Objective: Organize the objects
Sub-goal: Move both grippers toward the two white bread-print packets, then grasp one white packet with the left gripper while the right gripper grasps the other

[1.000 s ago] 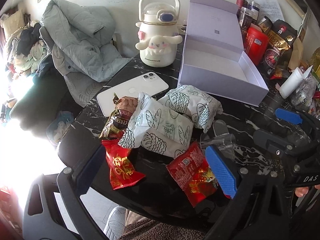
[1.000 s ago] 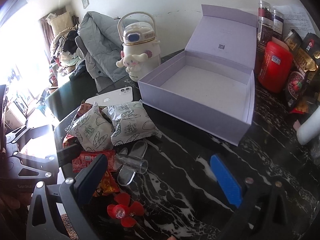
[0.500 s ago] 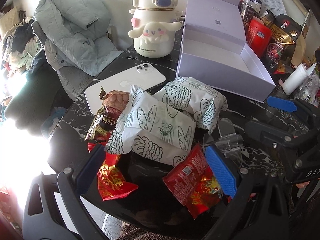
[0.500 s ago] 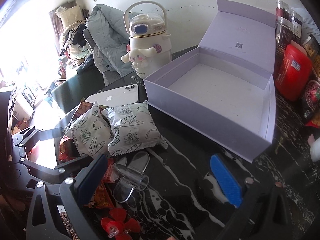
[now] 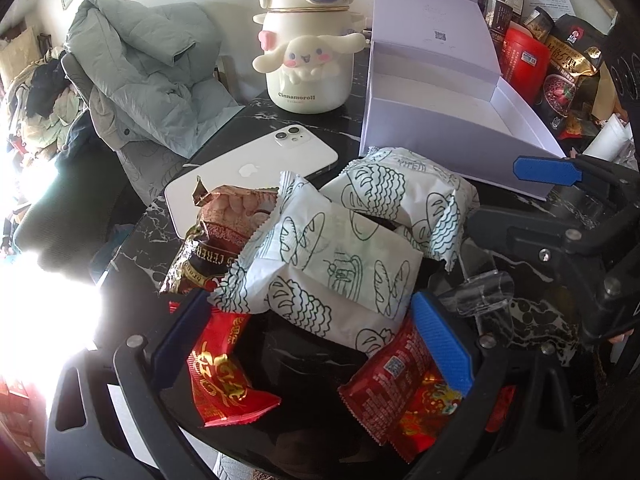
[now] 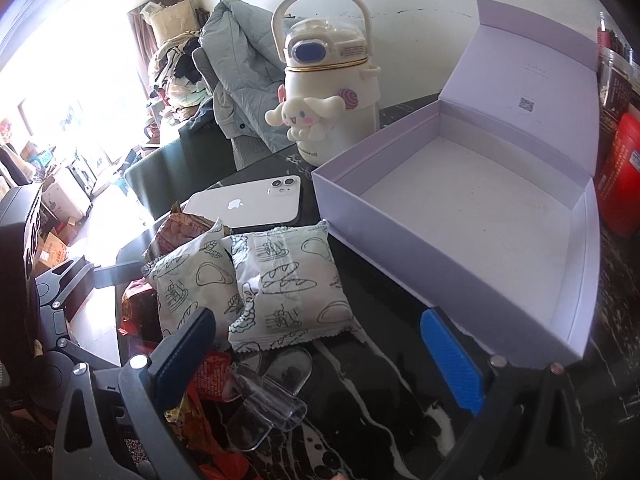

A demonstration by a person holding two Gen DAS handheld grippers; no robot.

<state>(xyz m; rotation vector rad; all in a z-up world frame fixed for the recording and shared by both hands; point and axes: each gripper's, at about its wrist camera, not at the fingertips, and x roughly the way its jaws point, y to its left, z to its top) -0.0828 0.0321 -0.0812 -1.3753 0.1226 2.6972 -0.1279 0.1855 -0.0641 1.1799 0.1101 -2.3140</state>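
A pile of snack packets lies on the black marble table (image 5: 304,128): two white bread-print packets (image 5: 332,264) (image 6: 288,284), a brown cereal packet (image 5: 216,240) and red packets (image 5: 224,380) (image 5: 404,384). An open, empty lilac box (image 6: 472,208) (image 5: 440,108) stands behind them. My left gripper (image 5: 312,340) is open, its jaws either side of the nearest white packet's lower edge. My right gripper (image 6: 320,360) is open and empty, just in front of the other white packet. A clear plastic piece (image 6: 268,400) lies between its fingers.
A white phone (image 5: 256,172) lies face down behind the packets. A cream Cinnamoroll jug (image 5: 308,48) stands at the back. Red tins, jars and snack bags (image 5: 552,64) crowd the right side. A grey jacket (image 5: 140,76) hangs over a chair at the left.
Both grippers have moved forward toward the snack pile. The left gripper's jaws now reach the near white packet. The right gripper has come closer to the other white packet and the box.
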